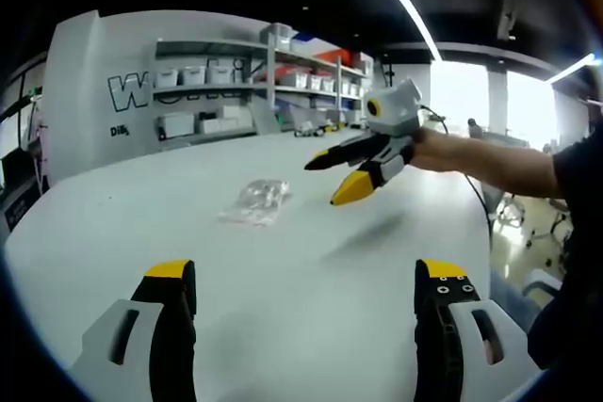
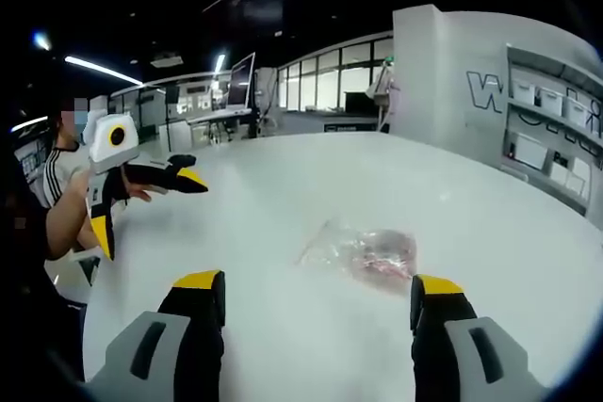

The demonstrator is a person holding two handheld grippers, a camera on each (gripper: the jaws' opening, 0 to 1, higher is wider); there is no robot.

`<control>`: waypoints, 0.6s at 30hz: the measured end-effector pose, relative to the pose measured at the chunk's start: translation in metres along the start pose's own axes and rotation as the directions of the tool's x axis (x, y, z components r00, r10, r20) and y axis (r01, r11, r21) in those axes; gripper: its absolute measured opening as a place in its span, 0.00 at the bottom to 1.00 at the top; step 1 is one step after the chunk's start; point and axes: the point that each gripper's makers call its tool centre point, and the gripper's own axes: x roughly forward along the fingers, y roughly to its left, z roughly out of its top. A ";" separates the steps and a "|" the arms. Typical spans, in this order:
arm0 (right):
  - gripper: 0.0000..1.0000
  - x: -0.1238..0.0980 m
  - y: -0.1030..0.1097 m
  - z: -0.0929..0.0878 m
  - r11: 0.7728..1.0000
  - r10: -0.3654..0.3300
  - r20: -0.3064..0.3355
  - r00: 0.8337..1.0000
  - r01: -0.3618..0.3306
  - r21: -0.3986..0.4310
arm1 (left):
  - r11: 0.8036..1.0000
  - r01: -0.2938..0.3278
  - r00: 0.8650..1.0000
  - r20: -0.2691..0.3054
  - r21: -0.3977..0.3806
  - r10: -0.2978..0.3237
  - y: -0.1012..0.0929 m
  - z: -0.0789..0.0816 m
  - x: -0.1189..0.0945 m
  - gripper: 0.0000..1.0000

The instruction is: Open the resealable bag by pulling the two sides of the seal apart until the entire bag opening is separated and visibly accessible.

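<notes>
A clear resealable bag [image 1: 254,201] with something pinkish inside lies flat on the white table [image 1: 320,251]. My left gripper [image 1: 303,278] is open and empty, hovering well short of the bag. From the right of the left gripper view my right gripper [image 1: 331,180] reaches in above the table, jaws spread, just right of the bag. In the right gripper view the bag [image 2: 366,252] lies close ahead of my open right gripper [image 2: 317,285], slightly to the right. The left gripper [image 2: 151,214] shows at the left there, held by a hand, jaws apart.
The table [image 2: 283,185] is large, round and bare around the bag. Shelves with white bins [image 1: 254,77] stand behind its far edge. A seated person [image 2: 64,162] is at the far left. Office chairs [image 1: 537,280] stand past the table's right edge.
</notes>
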 end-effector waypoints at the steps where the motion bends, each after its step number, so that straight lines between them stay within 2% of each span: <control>1: 0.81 0.000 0.000 0.000 1.000 0.003 0.000 1.000 -0.003 0.003 | 1.000 -0.001 1.000 0.000 -0.001 0.001 0.000 0.000 0.000 0.95; 18: 0.80 0.006 0.001 0.003 1.000 0.010 -0.002 1.000 -0.010 0.005 | 1.000 -0.001 1.000 0.002 -0.001 0.001 0.003 0.000 0.000 0.95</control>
